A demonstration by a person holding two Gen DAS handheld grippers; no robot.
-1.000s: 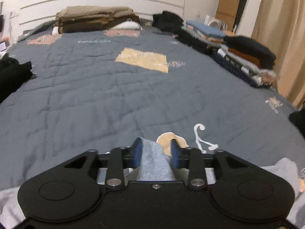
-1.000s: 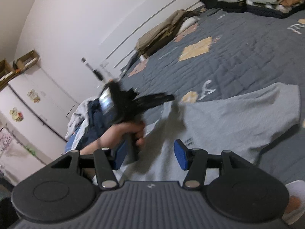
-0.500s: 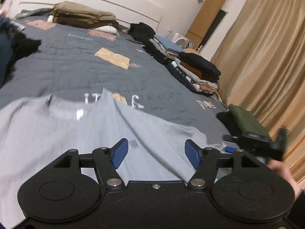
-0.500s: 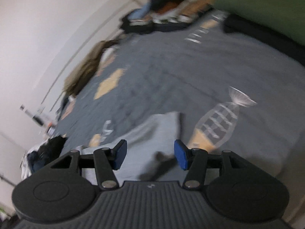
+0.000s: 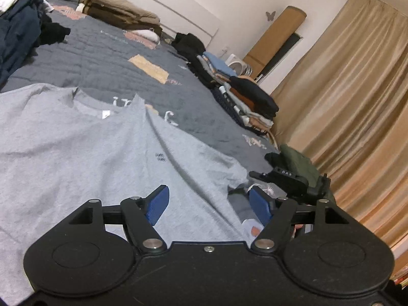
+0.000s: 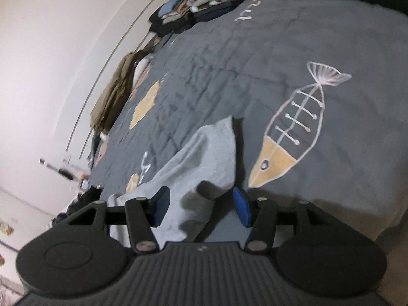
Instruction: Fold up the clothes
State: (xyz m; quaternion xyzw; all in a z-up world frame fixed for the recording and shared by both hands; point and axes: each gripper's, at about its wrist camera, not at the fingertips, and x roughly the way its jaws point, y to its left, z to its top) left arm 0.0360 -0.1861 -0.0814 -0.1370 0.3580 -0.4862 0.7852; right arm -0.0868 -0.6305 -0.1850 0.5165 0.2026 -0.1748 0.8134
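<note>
Two grippers work over a grey T-shirt [image 5: 107, 158] spread flat on the dark grey quilted bed [image 5: 102, 58], neckline toward the headboard. The left gripper [image 5: 209, 204] has just been opening; its blue fingers [image 5: 156, 205] stand apart above the shirt's lower front, pressing on nothing. The right gripper [image 6: 200, 207] hovers over a sleeve [image 6: 204, 153] lying on the quilt beside a fish drawing [image 6: 288, 137], its fingers apart and clear of the cloth. No container holds any clothes: folded stacks [image 5: 244, 97] sit along the bed's far edge, and a loose dark pile [image 5: 17, 33] lies at the other side.
</note>
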